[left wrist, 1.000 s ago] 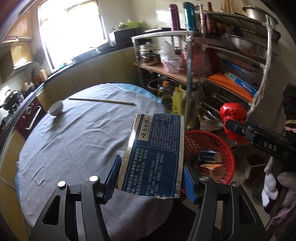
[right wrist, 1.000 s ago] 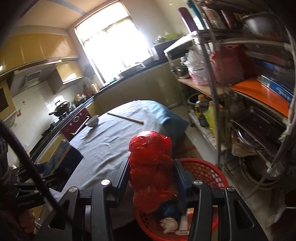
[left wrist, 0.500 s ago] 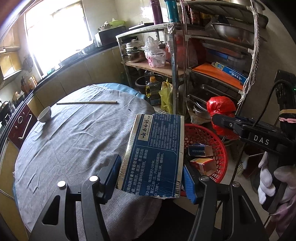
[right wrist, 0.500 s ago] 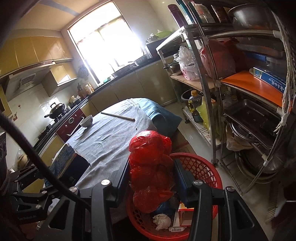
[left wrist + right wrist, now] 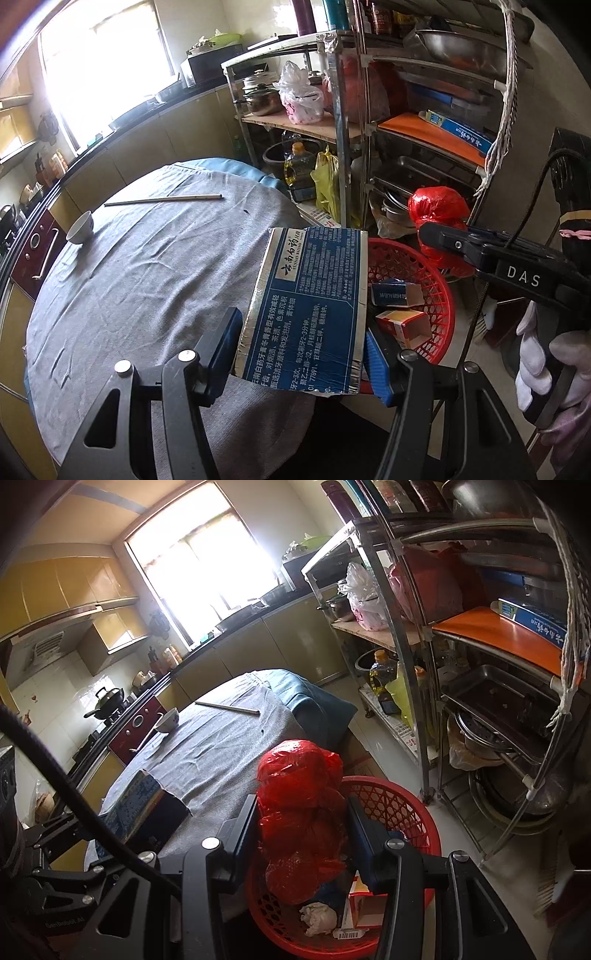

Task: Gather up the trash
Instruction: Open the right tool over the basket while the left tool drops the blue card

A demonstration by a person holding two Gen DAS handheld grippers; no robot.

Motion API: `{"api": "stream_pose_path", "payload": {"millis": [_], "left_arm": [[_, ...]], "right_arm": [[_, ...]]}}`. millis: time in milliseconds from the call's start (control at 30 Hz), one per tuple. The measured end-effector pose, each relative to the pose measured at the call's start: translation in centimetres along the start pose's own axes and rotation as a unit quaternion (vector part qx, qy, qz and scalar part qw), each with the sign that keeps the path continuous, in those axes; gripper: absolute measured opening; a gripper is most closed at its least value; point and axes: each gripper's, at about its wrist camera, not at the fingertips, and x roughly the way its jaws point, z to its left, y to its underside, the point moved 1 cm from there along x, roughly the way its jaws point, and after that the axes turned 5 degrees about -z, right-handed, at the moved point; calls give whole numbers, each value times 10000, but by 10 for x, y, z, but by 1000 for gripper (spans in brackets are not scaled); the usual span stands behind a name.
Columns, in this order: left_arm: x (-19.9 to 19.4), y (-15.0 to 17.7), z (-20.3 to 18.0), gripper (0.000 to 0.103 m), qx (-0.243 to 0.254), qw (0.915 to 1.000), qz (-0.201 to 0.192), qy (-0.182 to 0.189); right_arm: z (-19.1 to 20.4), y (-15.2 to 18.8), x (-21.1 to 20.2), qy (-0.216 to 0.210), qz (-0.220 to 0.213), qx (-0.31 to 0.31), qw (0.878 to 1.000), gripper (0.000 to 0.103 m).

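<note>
My left gripper (image 5: pixel 303 350) is shut on a flattened blue toothpaste box (image 5: pixel 310 306) with silver edges, held at the table's near right edge beside the red mesh basket (image 5: pixel 439 291). In the right wrist view the same blue box (image 5: pixel 144 812) shows at lower left. My right gripper (image 5: pixel 301 840) is shut on a crumpled red plastic bag (image 5: pixel 299 812), held over the red basket (image 5: pixel 402 805). From the left wrist view the red bag (image 5: pixel 437 210) sits in the right gripper's fingers (image 5: pixel 461 245) above the basket. Small cartons (image 5: pixel 402 325) and a paper wad (image 5: pixel 319 917) lie inside the basket.
A round table under a grey cloth (image 5: pixel 147 277) carries a white bowl (image 5: pixel 81 229) and chopsticks (image 5: pixel 162 200). A metal rack (image 5: pixel 343 129) with pots, bags and trays stands right of the basket. A gloved hand (image 5: pixel 535 369) holds the right gripper.
The left gripper with the blue box has shifted toward the basket and slightly down, so more of the basket and rack shows. The right gripper has stayed over the basket, still holding the red bag.
</note>
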Motion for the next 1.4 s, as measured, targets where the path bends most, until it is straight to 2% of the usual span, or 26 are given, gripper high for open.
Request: {"api": "stream_pose_path", "payload": {"millis": [500, 1133, 1200, 1267, 1400], "left_arm": [[16, -1, -10, 64, 45, 9998, 106, 171], [35, 1, -12, 64, -59, 9987, 279, 421], [36, 0, -13, 64, -74, 9986, 276, 437], [37, 1, -13, 64, -106, 9983, 289, 492], [38, 1, -11, 64, -207, 9972, 290, 651]], "right_arm": [[-3, 0, 13, -13, 93, 46, 9999, 50], [-25, -1, 29, -29, 142, 442, 9989, 50], [-25, -1, 29, -40, 143, 458, 9988, 51], [-25, -2, 29, -61, 150, 511, 9986, 58], [-25, -4, 30, -128, 113, 572, 9982, 59]]}}
